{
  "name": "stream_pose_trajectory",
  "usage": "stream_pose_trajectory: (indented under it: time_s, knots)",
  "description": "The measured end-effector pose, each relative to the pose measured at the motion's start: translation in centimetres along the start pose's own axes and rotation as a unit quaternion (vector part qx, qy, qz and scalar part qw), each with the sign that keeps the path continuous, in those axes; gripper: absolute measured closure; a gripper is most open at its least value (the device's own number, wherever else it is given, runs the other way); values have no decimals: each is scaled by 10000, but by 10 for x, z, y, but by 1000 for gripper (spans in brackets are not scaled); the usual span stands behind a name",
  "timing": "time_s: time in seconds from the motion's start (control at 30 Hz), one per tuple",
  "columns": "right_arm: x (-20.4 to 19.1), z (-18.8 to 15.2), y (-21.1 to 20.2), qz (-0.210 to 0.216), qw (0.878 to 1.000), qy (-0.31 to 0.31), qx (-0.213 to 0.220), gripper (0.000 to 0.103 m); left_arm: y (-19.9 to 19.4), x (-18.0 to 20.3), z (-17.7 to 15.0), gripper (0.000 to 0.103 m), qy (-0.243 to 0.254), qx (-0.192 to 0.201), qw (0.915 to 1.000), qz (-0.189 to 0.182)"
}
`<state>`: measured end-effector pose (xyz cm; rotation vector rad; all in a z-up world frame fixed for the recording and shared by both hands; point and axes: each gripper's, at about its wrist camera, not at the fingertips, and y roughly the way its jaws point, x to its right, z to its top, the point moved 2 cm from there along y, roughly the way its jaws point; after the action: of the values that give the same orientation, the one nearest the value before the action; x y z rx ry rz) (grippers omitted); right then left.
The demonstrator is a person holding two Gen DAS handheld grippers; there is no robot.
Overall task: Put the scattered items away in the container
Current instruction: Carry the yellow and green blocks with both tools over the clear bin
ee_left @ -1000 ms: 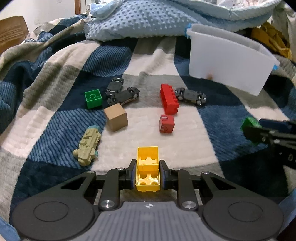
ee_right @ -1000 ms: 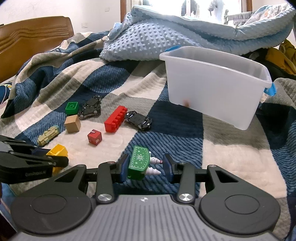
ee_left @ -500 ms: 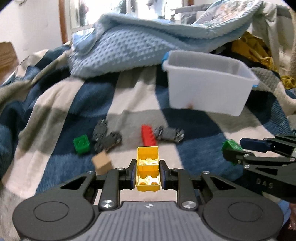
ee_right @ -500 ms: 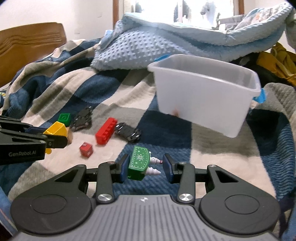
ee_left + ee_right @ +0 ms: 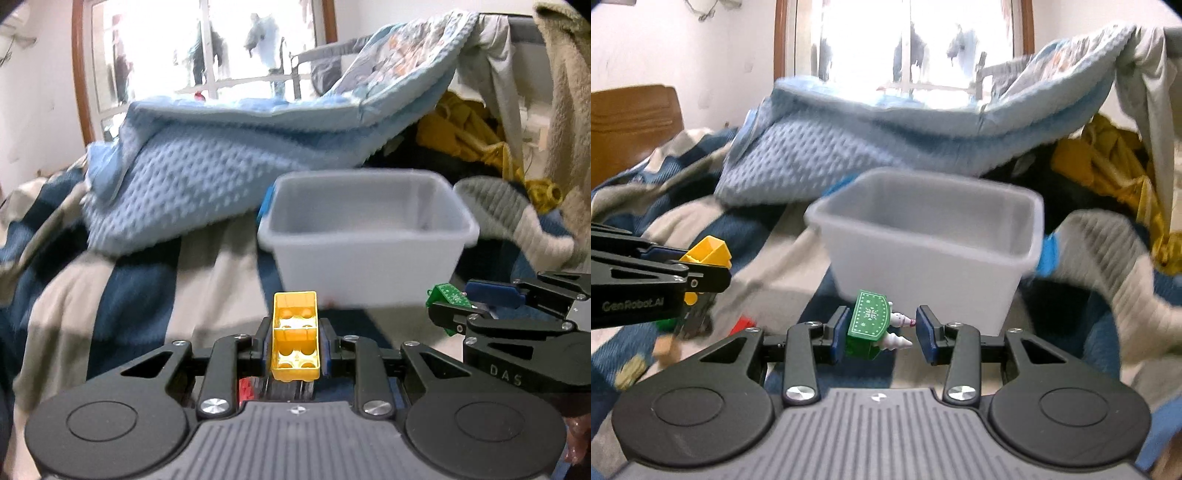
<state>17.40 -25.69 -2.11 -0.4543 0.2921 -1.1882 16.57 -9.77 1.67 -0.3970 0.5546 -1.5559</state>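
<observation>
- Left wrist view: left gripper [image 5: 295, 341] pinches the yellow brick [image 5: 295, 338] by its flat sides, just short of the white bin [image 5: 365, 254]; it looks light, stiff, smooth.
- Right wrist view: right gripper [image 5: 882, 330] holds the green toy [image 5: 868, 321], near the bin; its left pad presses the flat body, white spiked tips reaching the right pad. Probably light, liable to twist.

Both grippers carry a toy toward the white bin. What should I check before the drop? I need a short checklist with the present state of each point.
1. Left gripper grips the yellow block: ok, squeezed between both fingers.
2. Right gripper grips the green toy: ok, though only its white tips reach the right finger.
3. White bin open on top: ok, no lid.
4. Room inside the bin: ok, the visible interior looks bare.
5. Grippers over the bin opening: not ok, both are short of its near wall.
6. Gap between the two grippers: cannot tell.
</observation>
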Motion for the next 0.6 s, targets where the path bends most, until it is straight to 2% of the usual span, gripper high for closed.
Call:
stream_pose_trajectory:
  time_s: [0.33, 0.43, 0.6]
  knots:
    - [43, 60, 33, -279, 9980, 220, 516, 60, 45, 19, 85, 76, 233, 407, 9988, -124]
    - [55, 74, 51, -365, 9973, 330, 537, 60, 66, 24, 105, 76, 302, 470, 9984, -84]
    - [69, 87, 83, -466, 9974, 414, 367, 60, 108, 26, 120, 76, 220, 293, 9992, -172]
